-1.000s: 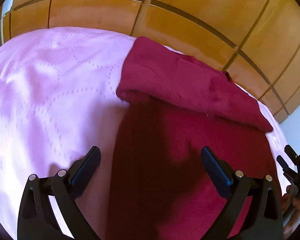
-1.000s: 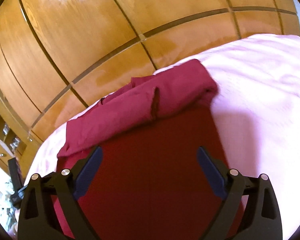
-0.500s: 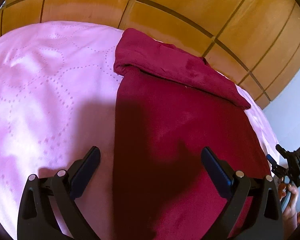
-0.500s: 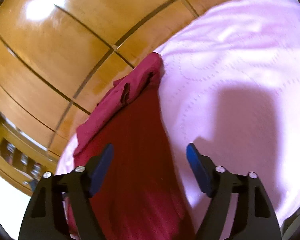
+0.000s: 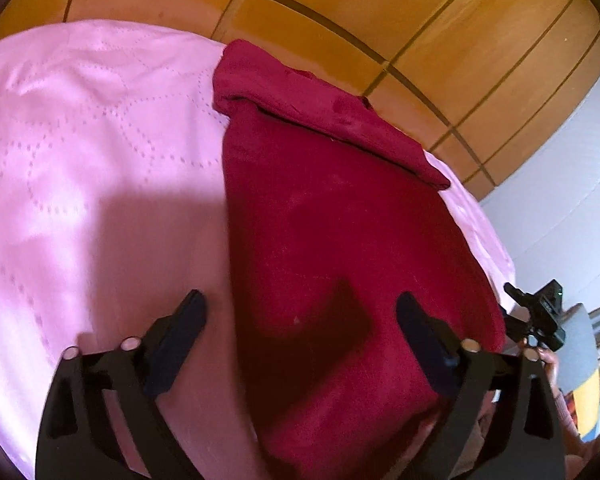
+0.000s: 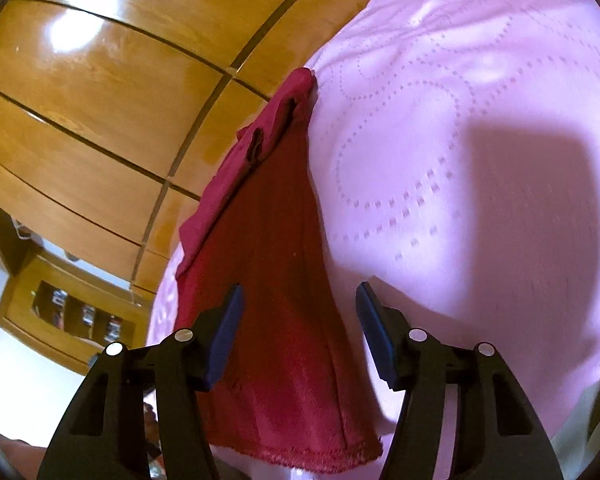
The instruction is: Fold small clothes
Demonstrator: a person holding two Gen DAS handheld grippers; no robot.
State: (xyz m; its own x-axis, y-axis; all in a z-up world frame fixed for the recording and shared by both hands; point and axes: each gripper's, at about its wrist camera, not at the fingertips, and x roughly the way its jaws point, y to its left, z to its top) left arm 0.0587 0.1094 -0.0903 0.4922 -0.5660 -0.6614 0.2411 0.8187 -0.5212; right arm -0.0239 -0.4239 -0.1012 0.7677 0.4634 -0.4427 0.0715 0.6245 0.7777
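Left hand-held gripper (image 5: 300, 312): held wide open above the garment, nothing clasped; no contact between its blue pads and the cloth can be made out.
Right hand-held gripper (image 6: 299, 308): jaws parted, nothing gripped; the near hem of the garment is seen just below and between its fingers, and contact cannot be told.
Garment (image 5: 340, 248): a dark red piece of soft, slightly fuzzy cloth, spread flat on the bed ahead of both grippers. Its far end is turned back over itself into a thick rolled band (image 5: 320, 108). The near hem (image 6: 320, 456) is seen as a rough, stitched edge.
Bedspread (image 5: 80, 140): pale pink and smooth, quilted with dotted curved lines; it lies to the left of the left gripper and to the right of the right gripper. Shadows of the grippers are cast upon it.
Wooden panelling (image 6: 100, 80): glossy orange-brown boards with dark grooves, beyond the far end of the garment; a bright glare is reflected in it.
Wooden shelf (image 6: 72, 316): seen far to the left of the right gripper, its contents too small to be told.
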